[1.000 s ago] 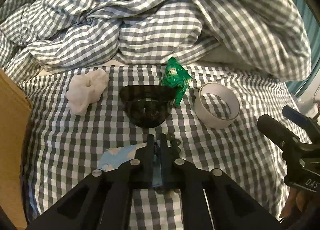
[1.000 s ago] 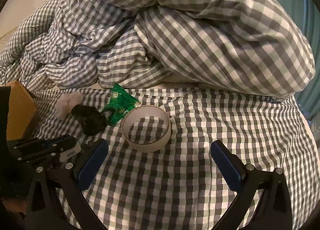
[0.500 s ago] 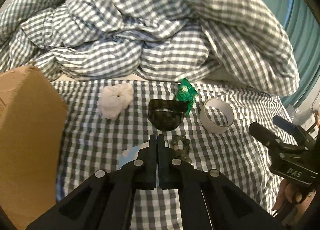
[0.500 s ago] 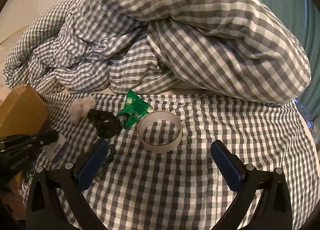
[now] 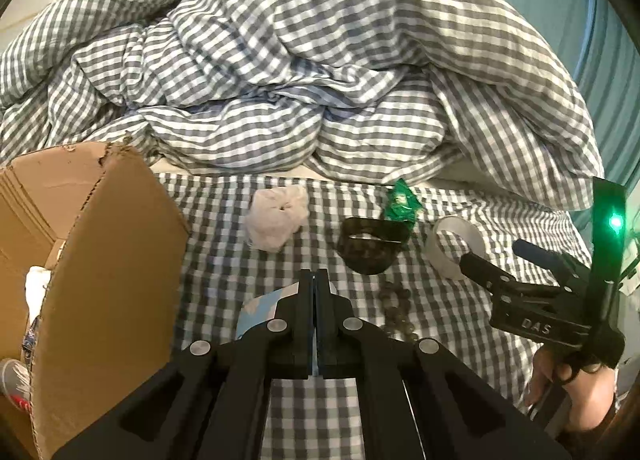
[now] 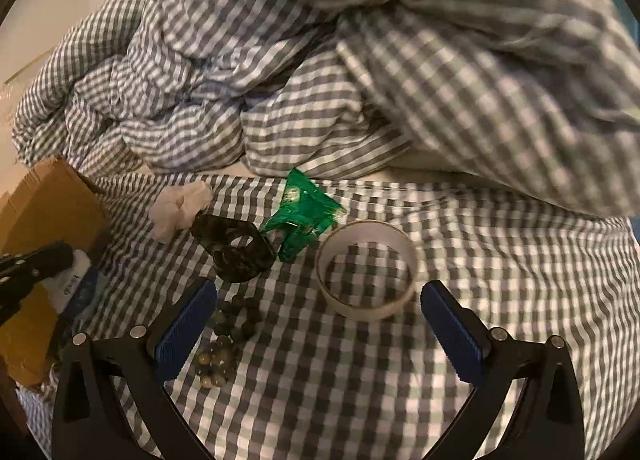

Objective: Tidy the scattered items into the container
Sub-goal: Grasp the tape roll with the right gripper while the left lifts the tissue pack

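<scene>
Left hand-held gripper [image 5: 315, 292] clamped on blue-white packet [image 5: 260, 306], lower centre. Thin hold; slip risked before cardboard box [image 5: 100, 260], left, is reached. Right hand-held gripper [image 6: 316, 316] spread apart above tape roll [image 6: 366, 268]; beads [image 6: 228, 336] likely scattered if brushed.

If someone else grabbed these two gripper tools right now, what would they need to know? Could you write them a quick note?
Left gripper: shut on a small blue-and-white packet, beside the cardboard box.
Right gripper: open, empty, hovering over the tape roll.
Done: the box already holds a few things.
Left on the bed: white scrunchie, dark hair claw, green wrapper, tape roll, bead bracelet. Drop the packet in the box first.
</scene>
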`<state>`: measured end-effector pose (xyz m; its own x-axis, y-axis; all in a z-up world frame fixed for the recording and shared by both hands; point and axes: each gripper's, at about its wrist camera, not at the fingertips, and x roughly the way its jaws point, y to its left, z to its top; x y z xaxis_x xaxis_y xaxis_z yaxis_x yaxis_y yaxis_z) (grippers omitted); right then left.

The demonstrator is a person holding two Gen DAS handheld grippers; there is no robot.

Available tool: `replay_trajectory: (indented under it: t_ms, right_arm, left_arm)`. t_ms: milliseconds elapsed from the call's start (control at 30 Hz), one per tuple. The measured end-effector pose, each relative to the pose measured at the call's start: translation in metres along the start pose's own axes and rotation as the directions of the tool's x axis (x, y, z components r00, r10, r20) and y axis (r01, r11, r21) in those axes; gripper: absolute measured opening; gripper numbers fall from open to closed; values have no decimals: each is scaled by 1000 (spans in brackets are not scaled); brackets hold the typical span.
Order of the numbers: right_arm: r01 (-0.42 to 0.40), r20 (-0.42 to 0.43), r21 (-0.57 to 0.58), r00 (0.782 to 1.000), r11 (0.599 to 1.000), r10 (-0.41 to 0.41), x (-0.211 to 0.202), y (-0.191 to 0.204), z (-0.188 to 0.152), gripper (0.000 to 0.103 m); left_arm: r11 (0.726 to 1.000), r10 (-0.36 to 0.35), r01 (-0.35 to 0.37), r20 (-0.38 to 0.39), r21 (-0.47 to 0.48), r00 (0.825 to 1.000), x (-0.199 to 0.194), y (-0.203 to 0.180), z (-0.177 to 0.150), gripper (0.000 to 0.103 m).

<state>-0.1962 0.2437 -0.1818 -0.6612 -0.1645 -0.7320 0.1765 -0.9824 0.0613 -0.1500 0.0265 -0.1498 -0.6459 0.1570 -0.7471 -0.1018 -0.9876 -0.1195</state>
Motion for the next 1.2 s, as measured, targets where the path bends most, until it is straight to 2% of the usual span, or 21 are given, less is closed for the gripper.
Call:
replay_trajectory:
  t_ms: [67,133,200,267,333,433,600,700,867,1200]
  right_arm:
    - [-4,-4,-7,1000,1000,4,10,1,3,99]
    - [-8,-19,-11,1000,1000,8,20,1,5,88]
    - [-9,-55,-19,998,1000,8,34,0,6,64]
    - [-1,-87,-30,996,1000,-2,47,-2,4,54]
    - [-1,-113,-37,994,999,-4,58,-4,1,52]
    - [6,-146,-45,989,999,-12,70,-4,-2,42]
    - [30,-171,-79,984,996,-43,76,-1,-7,10]
    - [40,-142,-82,988,996,-51,66,0,-6,5]
    - [21,-111,-71,993,997,-29,44,1,3,5]
    - [4,8,-98,1000,995,-3,-42,32,22,5]
  left_arm:
    - [1000,5,-5,-3,-3,1000,3,3,0,0]
    - [1000,8,-8,-6,-7,1000,5,6,-1,0]
    - [1000,10,-10,-6,-14,1000,7,9,0,0]
    - [1000,10,-10,-7,-17,1000,9,12,-1,0]
    - [1000,10,-11,-7,-18,1000,10,13,-2,0]
    - [1000,9,-10,-9,-22,1000,14,13,-2,0]
    - [999,11,-11,-5,-31,1000,14,15,-3,0]
    - [999,11,-11,-5,-32,1000,13,14,-3,0]
    - [999,8,-7,3,-34,1000,4,15,0,0]
    - [1000,4,-1,81,-29,997,-61,9,10,0]
